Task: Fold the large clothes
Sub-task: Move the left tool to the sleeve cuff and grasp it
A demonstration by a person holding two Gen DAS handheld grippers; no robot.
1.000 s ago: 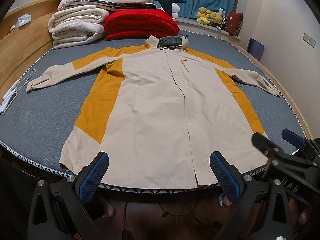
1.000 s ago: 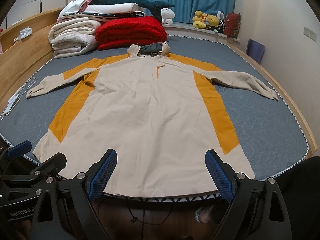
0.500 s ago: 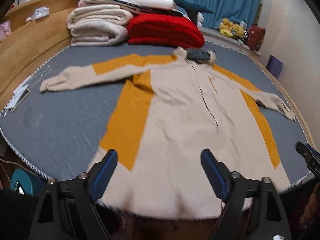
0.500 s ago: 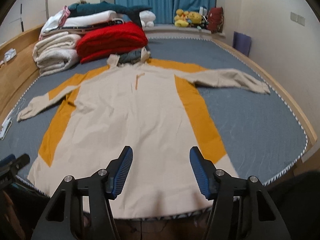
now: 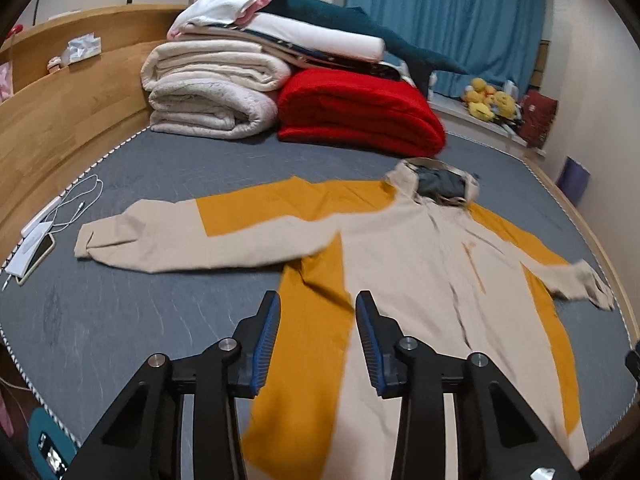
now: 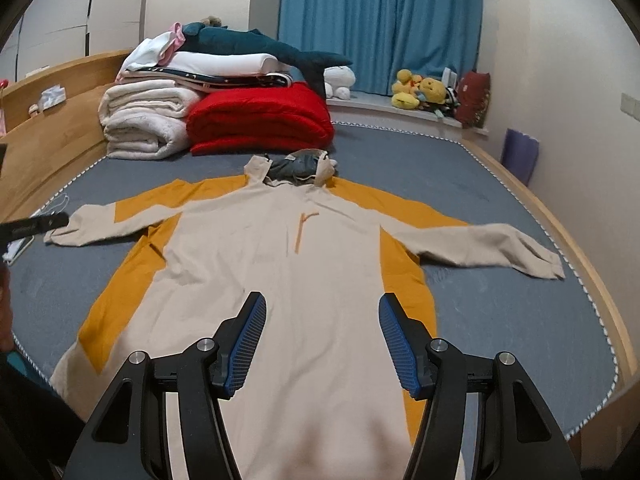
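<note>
A large beige and orange hooded jacket (image 5: 420, 272) lies flat and face up on the grey bed, both sleeves spread out; it also shows in the right wrist view (image 6: 288, 264). My left gripper (image 5: 318, 304) is open and empty, above the jacket's left orange side panel (image 5: 316, 344), below the left sleeve (image 5: 192, 236). My right gripper (image 6: 322, 308) is open and empty, above the middle of the jacket's lower body. The right sleeve (image 6: 500, 244) reaches toward the bed's right edge. The left gripper's tip shows at the left of the right wrist view (image 6: 36, 226).
Folded white blankets (image 5: 212, 92), a red quilt (image 5: 360, 116) and a teal plush (image 6: 256, 44) are stacked at the bed's far end. A phone, power bank and cable (image 5: 40, 244) lie at the left edge. Wooden bed frame (image 5: 60, 120) runs along the left; wall on the right.
Both grippers have moved forward over the bed, from the hem toward the jacket's body. The left one swung left toward the left sleeve. Both jaw gaps have narrowed but stay open.
</note>
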